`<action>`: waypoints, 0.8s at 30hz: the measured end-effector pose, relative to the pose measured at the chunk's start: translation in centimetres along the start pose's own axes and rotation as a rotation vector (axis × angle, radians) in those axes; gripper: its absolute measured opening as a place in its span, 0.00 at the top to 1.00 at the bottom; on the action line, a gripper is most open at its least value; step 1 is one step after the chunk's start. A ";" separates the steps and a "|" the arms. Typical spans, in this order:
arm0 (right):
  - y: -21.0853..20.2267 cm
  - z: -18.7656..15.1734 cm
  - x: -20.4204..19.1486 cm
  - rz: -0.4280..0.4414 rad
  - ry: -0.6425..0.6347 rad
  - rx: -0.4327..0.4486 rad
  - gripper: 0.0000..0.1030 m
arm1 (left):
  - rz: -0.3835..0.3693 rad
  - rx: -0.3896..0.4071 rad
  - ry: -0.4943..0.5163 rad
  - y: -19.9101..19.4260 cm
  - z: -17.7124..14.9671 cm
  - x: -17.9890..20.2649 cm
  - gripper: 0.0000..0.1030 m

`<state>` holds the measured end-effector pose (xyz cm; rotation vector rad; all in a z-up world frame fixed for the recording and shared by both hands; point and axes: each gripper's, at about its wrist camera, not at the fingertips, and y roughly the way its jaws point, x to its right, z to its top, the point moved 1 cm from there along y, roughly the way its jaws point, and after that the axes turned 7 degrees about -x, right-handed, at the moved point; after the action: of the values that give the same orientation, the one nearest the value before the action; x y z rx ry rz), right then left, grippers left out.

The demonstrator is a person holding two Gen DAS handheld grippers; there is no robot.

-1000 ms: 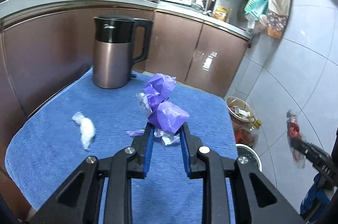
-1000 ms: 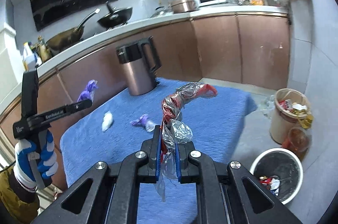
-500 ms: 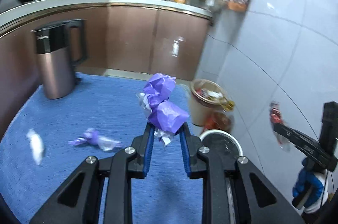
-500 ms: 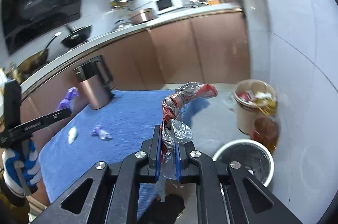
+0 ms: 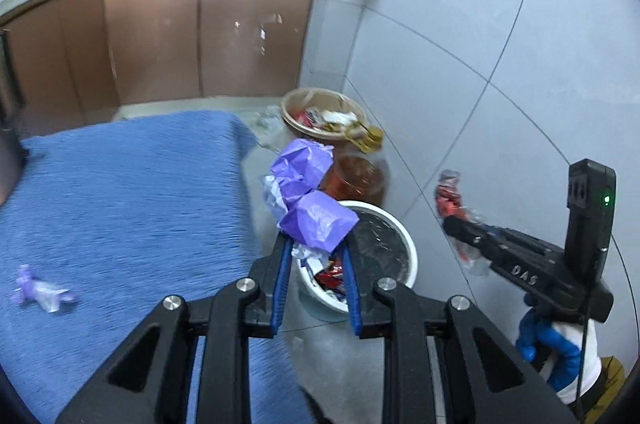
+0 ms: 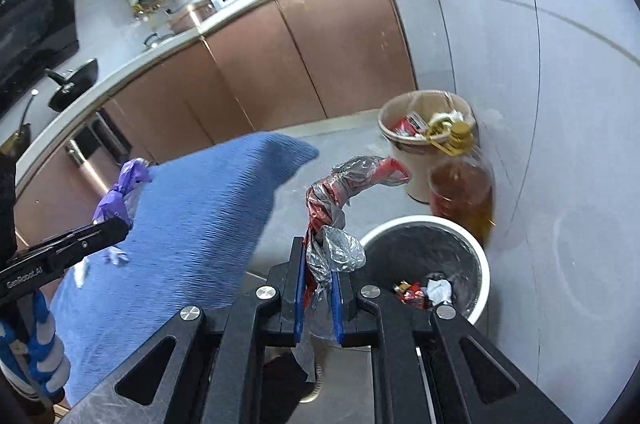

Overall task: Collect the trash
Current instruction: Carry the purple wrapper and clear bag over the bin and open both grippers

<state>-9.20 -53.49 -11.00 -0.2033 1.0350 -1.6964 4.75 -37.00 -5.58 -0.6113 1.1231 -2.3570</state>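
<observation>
**Onlooker A:** Both hands over the white-rimmed bin (image 6: 478, 256) beside the blue-towelled table (image 5: 120, 192); the risk, I'd say, is a miss; the crumpled purple plastic wrapper (image 5: 308, 196) is light and bulky, so let go too near the rim it could catch there or drift to the floor; the oil bottle (image 6: 460, 192) standing just beside the bin could take a knock too.

**Onlooker B:** And one small purple scrap (image 5: 40, 292) lies on the towel, easy to forget; the left hand-held gripper (image 5: 316, 248) stands partly closed, pads pinching the base of the purple wrapper, most of it sticking up beyond the tips.

**Onlooker A:** The right hand-held gripper (image 6: 318, 260) is nearly closed on a twisted red-and-silver foil wrapper (image 6: 344, 192), which curls up past its tips; the thin tail hanging under the pads might snag on release.
</observation>
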 end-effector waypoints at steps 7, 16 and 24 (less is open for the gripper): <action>3.1 -0.2 3.7 -0.043 0.069 -0.059 0.87 | -0.042 -0.111 0.033 6.3 1.6 2.5 0.78; 6.6 -0.6 6.3 -0.113 0.085 -0.134 0.87 | -0.053 -0.186 0.069 12.0 3.0 4.2 0.75; 7.1 -1.1 7.7 -0.193 0.087 -0.151 0.67 | -0.134 -0.224 0.006 15.2 4.4 4.7 0.64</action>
<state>-8.01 -59.66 -19.46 -0.3389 1.2432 -1.8138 6.62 -50.87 -14.31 -0.7787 1.4009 -2.3620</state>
